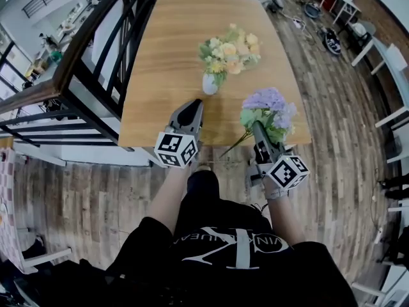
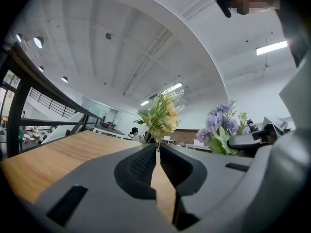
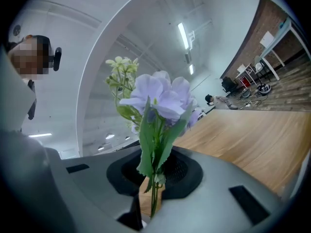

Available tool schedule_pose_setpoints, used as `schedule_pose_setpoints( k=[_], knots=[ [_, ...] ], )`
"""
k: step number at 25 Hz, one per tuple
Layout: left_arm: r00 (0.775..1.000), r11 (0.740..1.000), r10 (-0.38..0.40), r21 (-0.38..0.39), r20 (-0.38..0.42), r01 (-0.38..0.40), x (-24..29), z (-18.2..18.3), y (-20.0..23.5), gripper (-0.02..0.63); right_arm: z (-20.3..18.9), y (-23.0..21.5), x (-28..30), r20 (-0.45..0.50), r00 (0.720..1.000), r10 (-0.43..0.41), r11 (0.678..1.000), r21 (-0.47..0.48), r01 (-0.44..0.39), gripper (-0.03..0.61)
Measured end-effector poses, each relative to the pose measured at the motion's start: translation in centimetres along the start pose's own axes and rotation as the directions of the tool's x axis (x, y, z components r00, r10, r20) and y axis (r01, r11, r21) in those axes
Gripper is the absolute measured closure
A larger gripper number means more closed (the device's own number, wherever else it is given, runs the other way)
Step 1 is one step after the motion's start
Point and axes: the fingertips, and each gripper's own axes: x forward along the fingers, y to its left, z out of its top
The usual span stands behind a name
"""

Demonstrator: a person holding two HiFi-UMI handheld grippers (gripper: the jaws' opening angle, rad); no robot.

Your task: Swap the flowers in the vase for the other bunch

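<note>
A small white vase (image 1: pixel 210 84) stands near the middle of the wooden table (image 1: pixel 160 62) and holds a yellow and cream bunch (image 1: pixel 230 53), which also shows ahead as the yellow bunch (image 2: pixel 160 115) in the left gripper view. My right gripper (image 1: pixel 257 128) is shut on the stems of the purple bunch (image 1: pixel 268 110), held upright over the table's near right edge; the purple bunch (image 3: pixel 158 101) rises straight from its jaws. My left gripper (image 1: pixel 198 104) is shut with nothing in it, its tip just short of the vase. The purple bunch (image 2: pixel 221 125) shows at its right.
A black metal railing (image 1: pixel 96 43) runs along the table's left side. Wooden plank floor (image 1: pixel 345 139) surrounds the table. White chairs (image 1: pixel 390 62) and tables stand at the far right. The person's body fills the bottom of the head view.
</note>
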Motion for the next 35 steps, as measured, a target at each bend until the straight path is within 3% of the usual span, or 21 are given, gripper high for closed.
schedule_pose_setpoints(
  k=[2,4,7,20,30,35],
  knots=[
    [1.0,1.0,-0.011,-0.003,0.001,0.011,1.1,-0.4,0.5,0.579,-0.4,-0.5,0.6,-0.005,1.0,0.001,1.0,0.002,-0.001,0.518],
    [1.0,1.0,-0.02,-0.012,-0.002,0.02,2.2,-0.7,0.9,0.513,-0.8,-0.7,1.2,-0.017,1.0,0.002,1.0,0.006,-0.002,0.52],
    [0.999,1.0,-0.03,0.009,-0.017,0.03,3.6,-1.4,1.8,0.484,-1.4,-1.0,2.2,-0.033,0.999,0.011,1.0,-0.005,-0.012,0.518],
    [0.997,0.989,-0.012,0.146,-0.071,0.022,9.3,-2.3,5.1,0.453,-1.4,-2.8,4.8,-0.029,0.999,0.022,1.0,-0.001,-0.022,0.518],
    [0.988,0.979,-0.062,0.187,-0.139,0.088,13.0,-2.6,4.8,0.416,-1.0,-4.1,5.5,-0.057,0.998,-0.011,1.0,0.007,0.011,0.52],
    [0.978,0.96,-0.102,0.24,-0.183,0.145,14.2,-3.3,3.9,0.341,-1.2,-4.6,5.6,-0.072,0.997,-0.019,1.0,0.013,0.02,0.519]
  ],
)
